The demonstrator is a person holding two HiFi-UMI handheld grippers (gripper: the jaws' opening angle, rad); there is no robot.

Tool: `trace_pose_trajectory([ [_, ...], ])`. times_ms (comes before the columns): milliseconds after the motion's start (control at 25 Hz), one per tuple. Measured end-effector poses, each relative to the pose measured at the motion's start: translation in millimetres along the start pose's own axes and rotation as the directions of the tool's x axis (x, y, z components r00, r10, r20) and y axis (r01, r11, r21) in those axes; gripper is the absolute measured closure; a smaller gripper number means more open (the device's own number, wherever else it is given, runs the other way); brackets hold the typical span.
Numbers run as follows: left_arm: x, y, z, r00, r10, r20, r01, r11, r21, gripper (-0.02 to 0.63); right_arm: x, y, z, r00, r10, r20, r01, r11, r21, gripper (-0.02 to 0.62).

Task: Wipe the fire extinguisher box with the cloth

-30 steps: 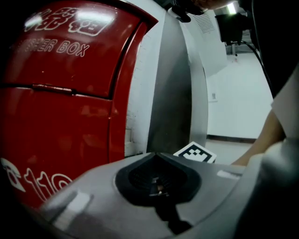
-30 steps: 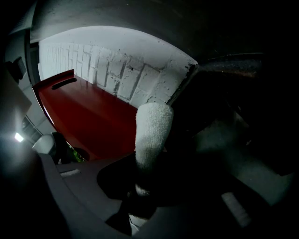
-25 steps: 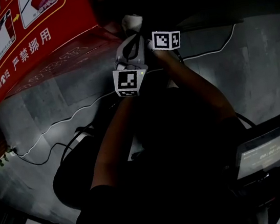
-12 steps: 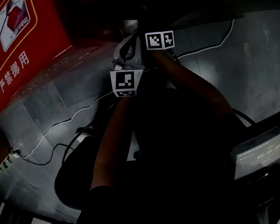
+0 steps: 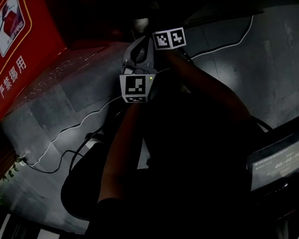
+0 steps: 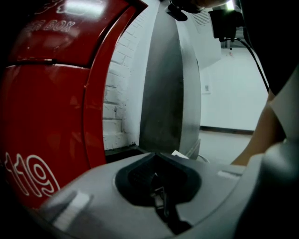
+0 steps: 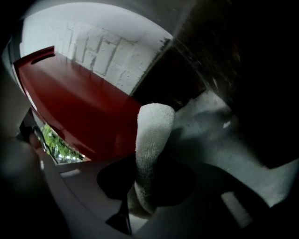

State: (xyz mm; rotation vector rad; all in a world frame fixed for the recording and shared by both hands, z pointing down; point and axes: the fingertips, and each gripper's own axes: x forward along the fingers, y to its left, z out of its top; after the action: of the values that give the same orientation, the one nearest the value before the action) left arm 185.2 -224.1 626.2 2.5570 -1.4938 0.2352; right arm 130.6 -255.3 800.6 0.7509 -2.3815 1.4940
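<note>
The red fire extinguisher box (image 5: pixel 14 58) with white pictograms fills the head view's upper left. It is the red curved face (image 6: pixel 46 116) at the left of the left gripper view and a dark red surface (image 7: pixel 79 102) in the right gripper view. My right gripper (image 7: pixel 145 186) is shut on a white fluffy cloth (image 7: pixel 152 140), which stands up between the jaws close to the box. My left gripper (image 6: pixel 156 184) is shut with nothing in it, beside the box's front. Both grippers (image 5: pixel 139 51) sit close together near the box's corner, left marker cube lower.
A grey metal cabinet (image 6: pixel 168 84) stands right of the box against a white brick wall (image 7: pixel 107 51). Cables (image 5: pixel 58 137) trail over the grey floor. A device with a lit screen (image 5: pixel 284 158) is at lower right. Green leaves (image 7: pixel 56 144) show past the box.
The box has slid left and up in the head view as the head turned. Both grippers stay together near the box's corner, hardly moved.
</note>
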Motion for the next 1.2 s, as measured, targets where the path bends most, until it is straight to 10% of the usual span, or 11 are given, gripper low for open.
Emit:
trace_pose_trajectory([
  [400,-57.5,-2.7,40.7,0.999,-0.035,0.023,0.034,0.997,0.069,0.606,-70.2,71.8,33.1,0.992,-0.008,0.13,0.041,0.965,-0.258,0.506],
  [800,-131.7,-13.6,190.2,0.963,-0.073,0.258,0.029,0.985,0.172,0.606,-186.9,215.4,97.6,0.96,0.053,0.275,0.105,0.842,-0.529,0.503],
  [1200,-209.0,11.9,276.8,0.942,-0.115,0.316,0.054,0.98,0.193,0.606,-267.6,363.0,129.3,0.912,0.1,0.397,0.219,0.701,-0.679,0.497],
])
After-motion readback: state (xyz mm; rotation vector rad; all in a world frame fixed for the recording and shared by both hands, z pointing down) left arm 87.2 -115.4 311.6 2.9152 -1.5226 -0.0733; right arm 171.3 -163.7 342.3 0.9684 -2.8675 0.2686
